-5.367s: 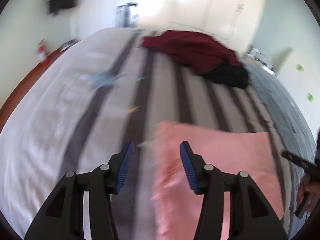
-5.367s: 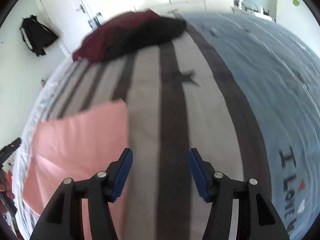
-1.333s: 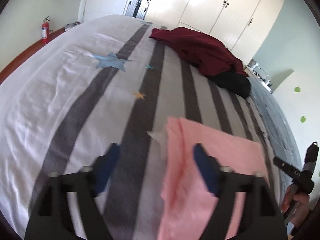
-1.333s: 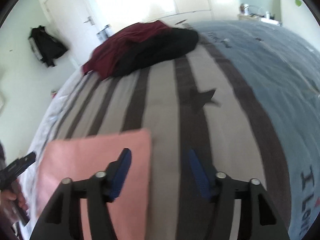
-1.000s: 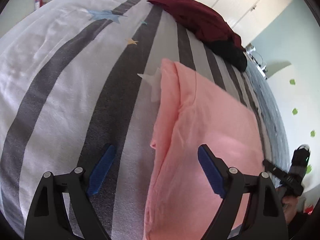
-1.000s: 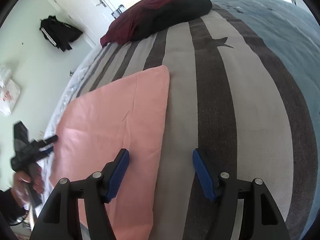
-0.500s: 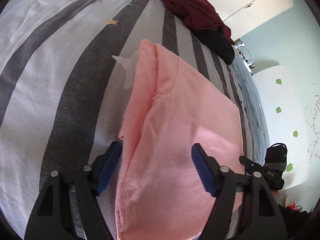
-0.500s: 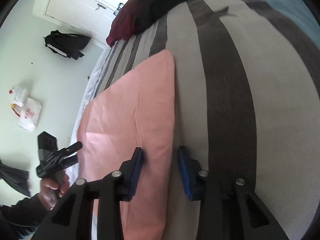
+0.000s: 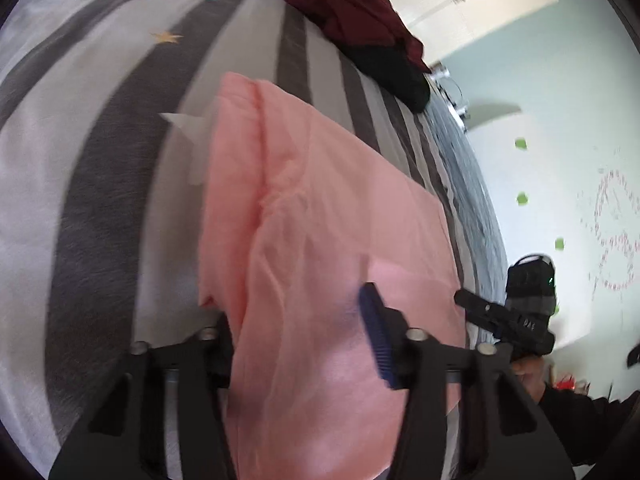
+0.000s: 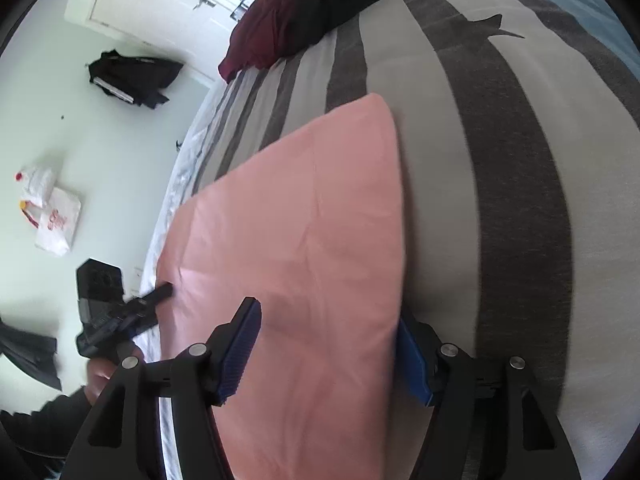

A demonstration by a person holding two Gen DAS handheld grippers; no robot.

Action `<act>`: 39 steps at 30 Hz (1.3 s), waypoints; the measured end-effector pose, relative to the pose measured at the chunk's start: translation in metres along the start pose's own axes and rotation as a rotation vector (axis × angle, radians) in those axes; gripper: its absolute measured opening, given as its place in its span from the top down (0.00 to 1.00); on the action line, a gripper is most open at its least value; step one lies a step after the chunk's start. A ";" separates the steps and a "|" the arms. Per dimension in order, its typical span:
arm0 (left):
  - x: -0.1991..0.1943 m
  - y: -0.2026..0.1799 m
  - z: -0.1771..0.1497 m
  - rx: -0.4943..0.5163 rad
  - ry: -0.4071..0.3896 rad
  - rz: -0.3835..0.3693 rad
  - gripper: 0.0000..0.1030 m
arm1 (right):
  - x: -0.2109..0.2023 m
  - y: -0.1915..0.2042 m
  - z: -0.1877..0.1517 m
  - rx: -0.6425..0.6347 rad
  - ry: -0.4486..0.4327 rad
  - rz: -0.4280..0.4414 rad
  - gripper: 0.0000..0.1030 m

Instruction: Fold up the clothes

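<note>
A folded pink garment [image 9: 320,208] lies flat on the striped bedspread [image 9: 100,200]; it also shows in the right wrist view [image 10: 304,216]. My left gripper [image 9: 296,320] is open, its jaws straddling the garment's near left edge, the left finger hidden under the cloth. My right gripper [image 10: 332,348] is open, its jaws straddling the garment's near right edge, one pad [image 10: 240,344] above the cloth and one [image 10: 414,364] beside it. Each gripper shows in the other's view.
A heap of dark red [image 9: 348,4] and black clothes [image 9: 396,72] lies at the far end of the bed, also in the right wrist view [image 10: 320,4]. A white bag [image 10: 52,212] and black garment [image 10: 132,72] are against the wall.
Both grippers have dropped low and moved forward onto the pink garment's near edge. The left jaws have narrowed around the cloth; the right jaws stand wider than half a second ago.
</note>
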State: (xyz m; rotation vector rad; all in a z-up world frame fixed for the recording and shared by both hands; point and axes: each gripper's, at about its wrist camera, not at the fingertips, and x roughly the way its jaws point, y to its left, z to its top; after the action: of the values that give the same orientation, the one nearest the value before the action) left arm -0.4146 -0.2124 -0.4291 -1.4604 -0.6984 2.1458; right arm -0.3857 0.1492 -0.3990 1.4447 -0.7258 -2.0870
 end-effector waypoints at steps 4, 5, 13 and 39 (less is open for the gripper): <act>0.005 -0.011 -0.001 0.067 -0.009 0.015 0.84 | 0.002 0.006 -0.004 -0.039 0.006 -0.024 0.75; 0.004 -0.013 -0.003 0.081 -0.020 0.027 0.85 | 0.003 0.009 -0.004 -0.063 0.011 -0.040 0.79; -0.037 -0.027 0.006 0.142 -0.130 0.072 0.88 | -0.016 0.052 0.000 -0.118 -0.054 -0.100 0.86; -0.181 0.236 0.171 0.081 -0.147 0.370 0.80 | 0.263 0.294 0.063 -0.215 -0.059 -0.102 0.86</act>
State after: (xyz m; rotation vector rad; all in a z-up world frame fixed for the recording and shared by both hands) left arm -0.5334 -0.5329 -0.3963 -1.4927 -0.4064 2.5484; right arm -0.4986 -0.2320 -0.3617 1.3310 -0.4407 -2.2165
